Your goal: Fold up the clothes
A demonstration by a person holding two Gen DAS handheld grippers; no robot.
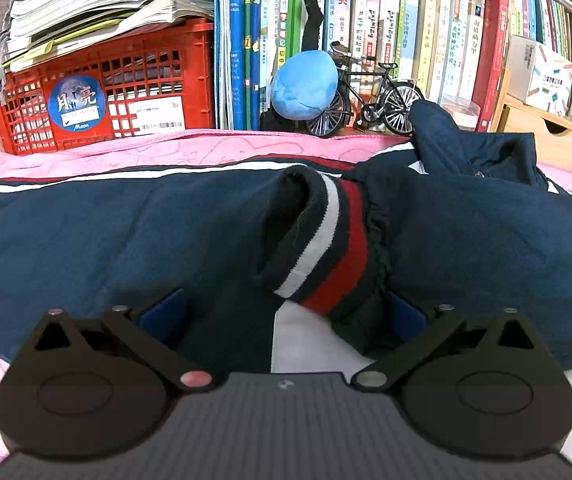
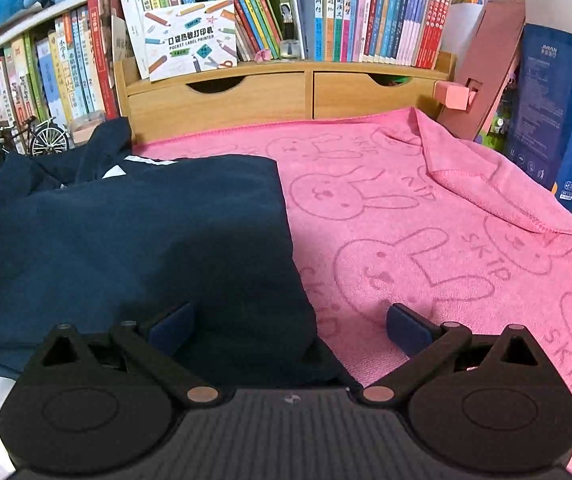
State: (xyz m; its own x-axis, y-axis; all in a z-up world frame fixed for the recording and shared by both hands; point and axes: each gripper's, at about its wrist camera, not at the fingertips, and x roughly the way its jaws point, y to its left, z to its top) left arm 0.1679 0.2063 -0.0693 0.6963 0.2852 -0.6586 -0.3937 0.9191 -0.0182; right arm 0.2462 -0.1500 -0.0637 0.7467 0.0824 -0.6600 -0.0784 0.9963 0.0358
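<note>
A navy jacket [image 1: 86, 232] with white and red trim lies spread on a pink towel [image 1: 190, 148]. Its sleeve is folded across the body, and the striped cuff [image 1: 322, 240] rests just beyond my left gripper [image 1: 286, 316], which stands open low over the cloth with the cuff's end between its fingers. In the right wrist view the jacket [image 2: 126, 232] fills the left half, its right edge straight on the towel [image 2: 426, 208]. My right gripper [image 2: 290, 328] is open, straddling that near right edge: one finger over navy cloth, the other over the towel.
Behind the towel stand a red crate [image 1: 98, 88] under stacked papers, rows of books [image 1: 406, 28], a blue plush [image 1: 306, 84], a model bicycle [image 1: 370, 96] and a wooden drawer unit [image 2: 286, 96]. Cartons [image 2: 546, 100] stand at the right. The towel's far right corner is folded over.
</note>
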